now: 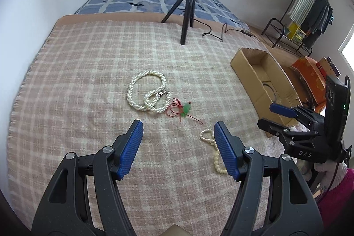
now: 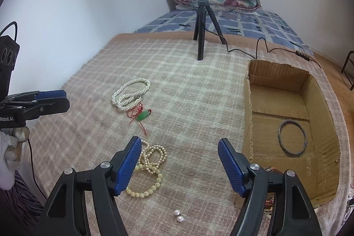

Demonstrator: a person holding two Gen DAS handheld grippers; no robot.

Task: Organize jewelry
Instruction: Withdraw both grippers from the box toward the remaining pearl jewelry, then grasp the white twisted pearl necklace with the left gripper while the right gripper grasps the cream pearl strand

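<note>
blanket (image 2: 194,90): we saw checked cloth over the bed, all loose jewelry lay on it
box (image 2: 250,103): open cardboard, on our right; we judged it the drop spot
bangle (image 2: 292,138): lay flat on the box floor, only piece inside that we saw
necklace (image 1: 147,92): white pearl loops, mid-blanket, ahead of the left tongs
bracelets (image 2: 150,165): cream bead loops tangled, partly behind the right tongs' left finger
pendant (image 2: 142,115): green, red cord, just beside the necklace
earrings (image 2: 178,215): two pearl studs, nearest us, touching or nearly
left tongs (image 1: 178,148): spread, held nothing, hovered over the blanket
right tongs (image 2: 179,164): spread, held nothing, between bracelets and box
step: we judged next pick was the bracelets
tip: we'd pinch several strands at once, lift straight up, check nothing trailed; tangled loops could snag and drag
</note>
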